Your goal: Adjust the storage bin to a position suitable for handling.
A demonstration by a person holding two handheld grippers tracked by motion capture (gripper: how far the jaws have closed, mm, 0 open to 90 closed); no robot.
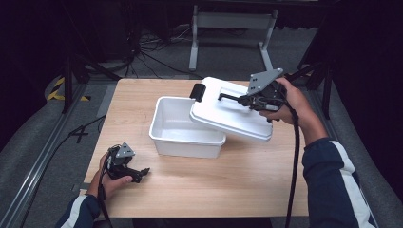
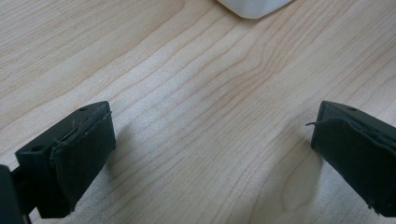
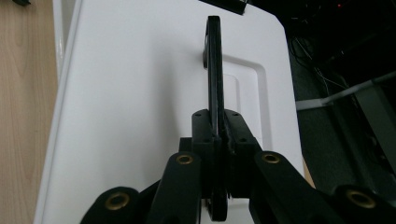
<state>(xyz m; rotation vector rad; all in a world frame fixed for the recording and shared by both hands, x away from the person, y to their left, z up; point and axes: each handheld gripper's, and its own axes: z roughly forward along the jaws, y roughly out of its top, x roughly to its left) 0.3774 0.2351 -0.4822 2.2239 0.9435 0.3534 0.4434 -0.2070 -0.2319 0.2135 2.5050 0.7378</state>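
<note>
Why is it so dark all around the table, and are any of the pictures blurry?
High view: light falls on the wooden table and white lid, while the room around stays nearly black. Left gripper view: the wood grain is sharp and the near jaws cast soft shadows. Right gripper view: the lid looks evenly bright, the near black jaws slightly soft.

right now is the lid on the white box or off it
Off. The right claw grips the lid by its black handle and holds it tilted, partly over the box, whose inside shows empty.
</note>
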